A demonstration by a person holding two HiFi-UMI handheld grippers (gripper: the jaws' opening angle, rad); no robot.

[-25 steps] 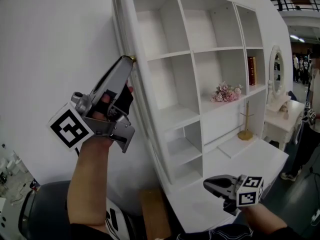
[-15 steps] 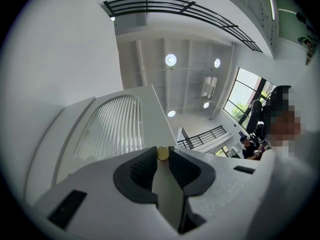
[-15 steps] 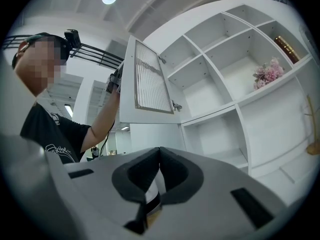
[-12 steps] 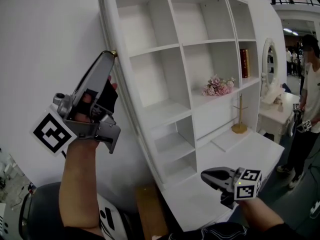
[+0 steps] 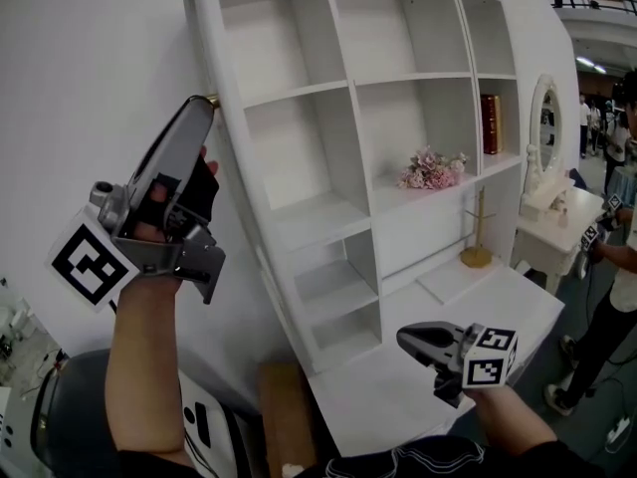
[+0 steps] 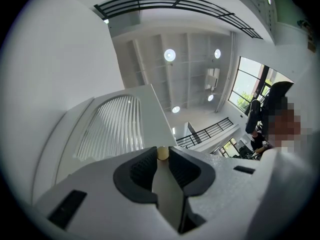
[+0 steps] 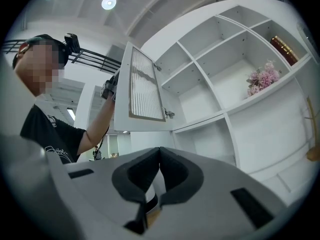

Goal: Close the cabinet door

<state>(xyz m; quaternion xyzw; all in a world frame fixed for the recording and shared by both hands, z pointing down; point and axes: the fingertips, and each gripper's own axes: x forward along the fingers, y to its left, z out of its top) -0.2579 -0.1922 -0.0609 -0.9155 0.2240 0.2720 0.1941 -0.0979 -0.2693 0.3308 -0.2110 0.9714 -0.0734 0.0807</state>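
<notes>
The white cabinet has open shelves. Its door shows edge-on at the cabinet's left side in the head view. In the right gripper view the door stands swung out, with a ribbed panel. My left gripper is raised and shut on the door's small gold knob, which sits between the pads. My right gripper hangs low in front of the cabinet's base. Its jaws are shut with nothing in them, the tips touching.
The shelves hold pink flowers, a red book and a gold stand. A dressing table with an oval mirror stands at the right, with a person beside it. A white wall is at the left and a brown box is below.
The head view has shifted, so the cabinet and left gripper sit further left. The left gripper keeps its hold on the knob. The right gripper has drifted a little.
</notes>
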